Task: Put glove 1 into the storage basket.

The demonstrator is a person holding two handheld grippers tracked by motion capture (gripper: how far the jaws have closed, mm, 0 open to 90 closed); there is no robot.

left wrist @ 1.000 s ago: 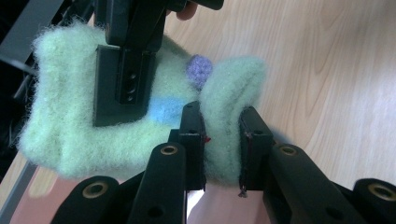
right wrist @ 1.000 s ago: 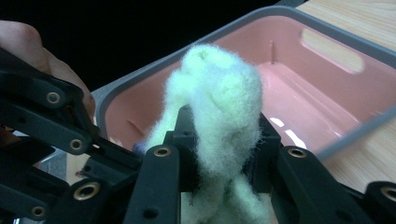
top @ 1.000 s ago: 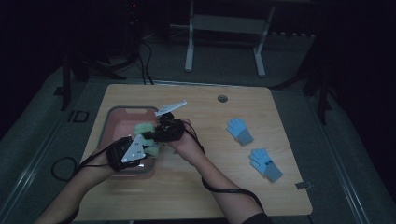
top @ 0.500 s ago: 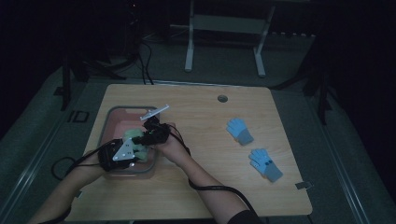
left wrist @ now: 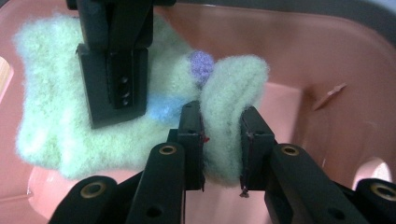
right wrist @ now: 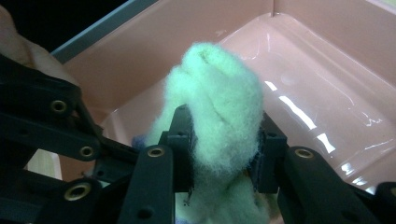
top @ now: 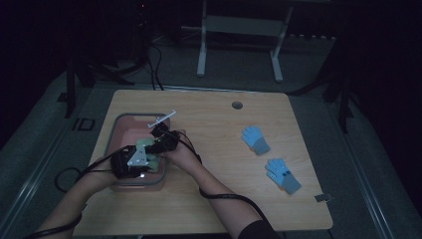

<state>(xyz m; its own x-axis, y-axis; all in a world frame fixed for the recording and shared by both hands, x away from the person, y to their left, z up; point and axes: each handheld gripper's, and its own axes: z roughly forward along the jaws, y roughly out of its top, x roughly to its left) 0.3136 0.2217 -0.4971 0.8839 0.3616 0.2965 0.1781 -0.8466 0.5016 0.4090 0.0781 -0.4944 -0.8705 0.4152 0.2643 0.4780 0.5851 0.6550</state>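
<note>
Fluffy green cloth point(left wrist: 70, 116) lies in the pink tub point(top: 122, 127) at the worktop's point(top: 214, 199) left; tub walls close on all sides, open worktop to the right. Since a second ago both hands have sunk into the tub. Left tool point(left wrist: 222, 144) is clamped on a fold. Right tool point(right wrist: 224, 149), jaws just eased wider, pinches another bunch. The high view adds two blue gloves point(top: 268, 159), well apart; the left gripper view shows purple and blue spots.

Dim room; grey floor point(top: 239, 69); wooden table point(top: 224, 199); white stand point(top: 239, 25) behind; cables point(top: 149, 59) on floor.
</note>
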